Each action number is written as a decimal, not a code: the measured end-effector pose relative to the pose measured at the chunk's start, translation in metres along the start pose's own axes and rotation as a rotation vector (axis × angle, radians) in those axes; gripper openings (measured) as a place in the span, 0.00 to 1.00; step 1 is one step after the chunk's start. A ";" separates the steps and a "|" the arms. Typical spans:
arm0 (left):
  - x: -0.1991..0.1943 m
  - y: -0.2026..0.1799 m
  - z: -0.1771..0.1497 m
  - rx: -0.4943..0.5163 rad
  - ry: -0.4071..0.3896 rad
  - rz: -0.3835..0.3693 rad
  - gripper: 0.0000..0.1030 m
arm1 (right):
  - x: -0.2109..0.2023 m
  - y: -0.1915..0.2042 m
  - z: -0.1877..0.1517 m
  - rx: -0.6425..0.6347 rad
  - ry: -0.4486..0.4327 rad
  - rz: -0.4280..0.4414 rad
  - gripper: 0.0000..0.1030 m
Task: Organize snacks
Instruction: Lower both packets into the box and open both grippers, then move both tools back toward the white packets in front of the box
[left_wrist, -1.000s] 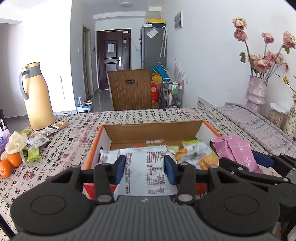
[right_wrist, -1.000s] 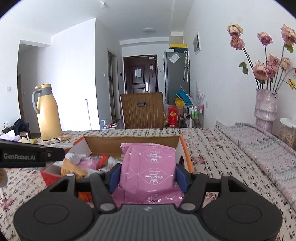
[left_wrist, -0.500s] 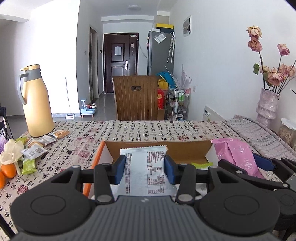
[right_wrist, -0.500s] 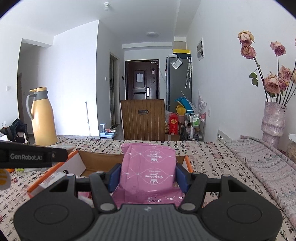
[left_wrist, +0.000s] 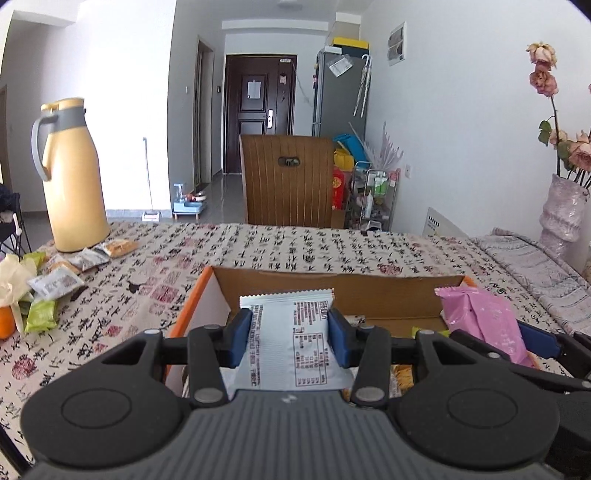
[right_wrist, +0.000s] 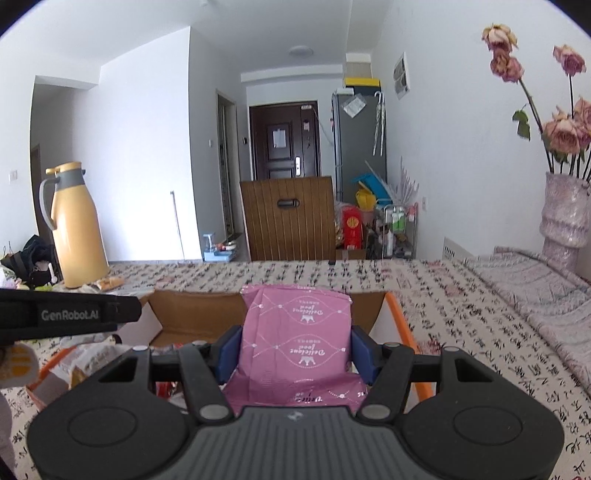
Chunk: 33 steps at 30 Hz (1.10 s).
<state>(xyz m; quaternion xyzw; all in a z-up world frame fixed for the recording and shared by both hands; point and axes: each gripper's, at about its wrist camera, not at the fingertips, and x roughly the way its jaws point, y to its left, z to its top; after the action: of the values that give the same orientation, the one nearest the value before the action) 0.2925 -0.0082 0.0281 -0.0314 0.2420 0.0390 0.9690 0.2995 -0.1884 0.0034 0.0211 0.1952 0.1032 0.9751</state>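
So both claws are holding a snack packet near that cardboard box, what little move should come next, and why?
Probably lower the left gripper with its white packet into the cardboard box and release. Both packets, white and pink packet, are clamped, and the box lies open just ahead.

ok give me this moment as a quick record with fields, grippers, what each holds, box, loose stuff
left gripper: shut on white packet, held over the box
right gripper: shut on pink packet, held over the box
box: open cardboard, orange edges, on the patterned tablecloth; some packets inside, mostly hidden
loose snacks: small pile on the cloth at far left, by the flask
orange: at the left edge, partly cut off
vase: far right, holding dried roses
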 end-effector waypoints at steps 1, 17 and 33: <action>0.001 0.001 -0.001 0.000 0.003 0.000 0.44 | 0.000 -0.001 -0.001 0.003 0.004 0.001 0.59; -0.019 0.007 -0.001 -0.024 -0.063 0.002 1.00 | -0.011 -0.011 -0.005 0.075 0.005 -0.013 1.00; -0.035 0.002 0.007 -0.016 -0.069 -0.008 1.00 | -0.035 -0.020 0.007 0.090 -0.037 -0.056 1.00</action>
<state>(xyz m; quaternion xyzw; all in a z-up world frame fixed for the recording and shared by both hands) 0.2642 -0.0073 0.0507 -0.0385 0.2081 0.0382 0.9766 0.2744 -0.2156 0.0215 0.0614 0.1822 0.0664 0.9791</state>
